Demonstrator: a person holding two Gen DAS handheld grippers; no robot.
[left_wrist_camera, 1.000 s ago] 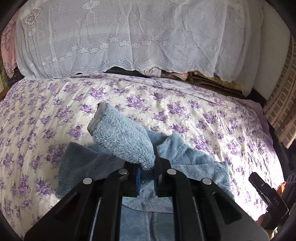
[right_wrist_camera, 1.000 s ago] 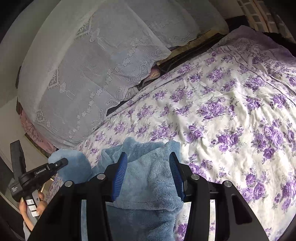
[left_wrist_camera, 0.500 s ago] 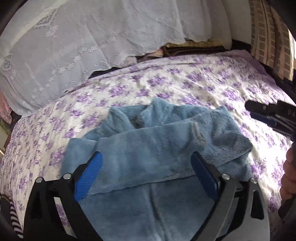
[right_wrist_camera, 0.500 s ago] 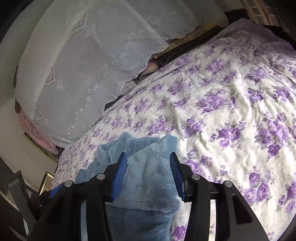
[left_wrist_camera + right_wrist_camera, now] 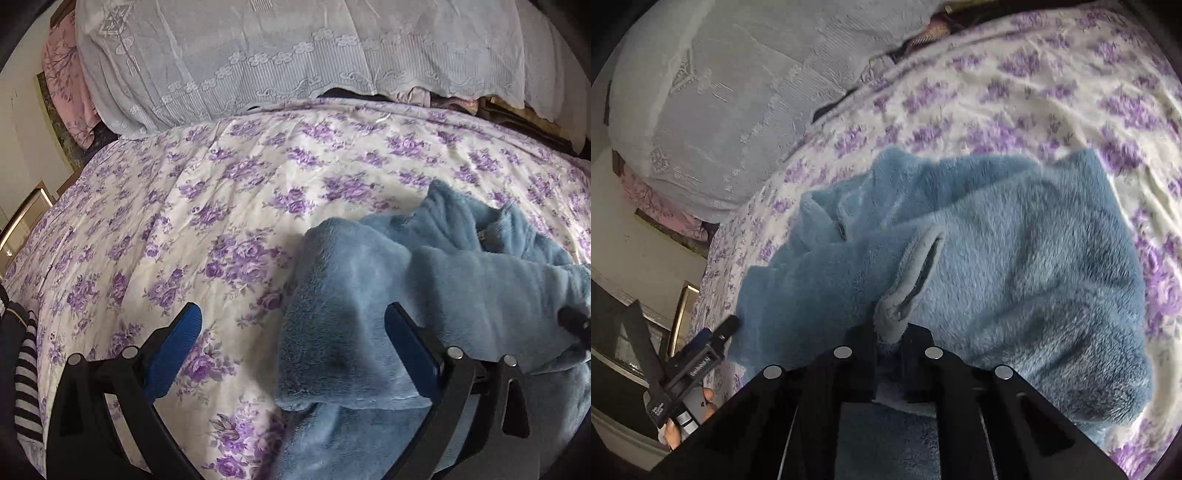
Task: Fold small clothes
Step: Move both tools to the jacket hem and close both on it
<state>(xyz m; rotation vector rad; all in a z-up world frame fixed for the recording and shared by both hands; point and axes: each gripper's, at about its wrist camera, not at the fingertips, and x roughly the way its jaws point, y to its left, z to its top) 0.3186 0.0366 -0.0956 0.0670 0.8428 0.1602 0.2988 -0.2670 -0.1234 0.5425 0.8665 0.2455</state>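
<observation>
The wide bed under its white quilt printed with purple roses (image 5: 229, 206) carried the work, with a white lace-covered pillow (image 5: 295, 55) at its head. On the quilt lay the task's thing, a fluffy blue fleece garment (image 5: 1015, 258), partly gathered: one sleeve lay across the body, yet the collar end stayed rumpled and the lower part unfolded, so the fold looked barely begun. The right gripper (image 5: 889, 345) had just closed, its jaws pinched together on a grey-edged cuff (image 5: 912, 273) of that garment. The left gripper (image 5: 291, 354) stood wide, holding nothing, one blue pad (image 5: 173, 350) over bare quilt, the other over fleece.
</observation>
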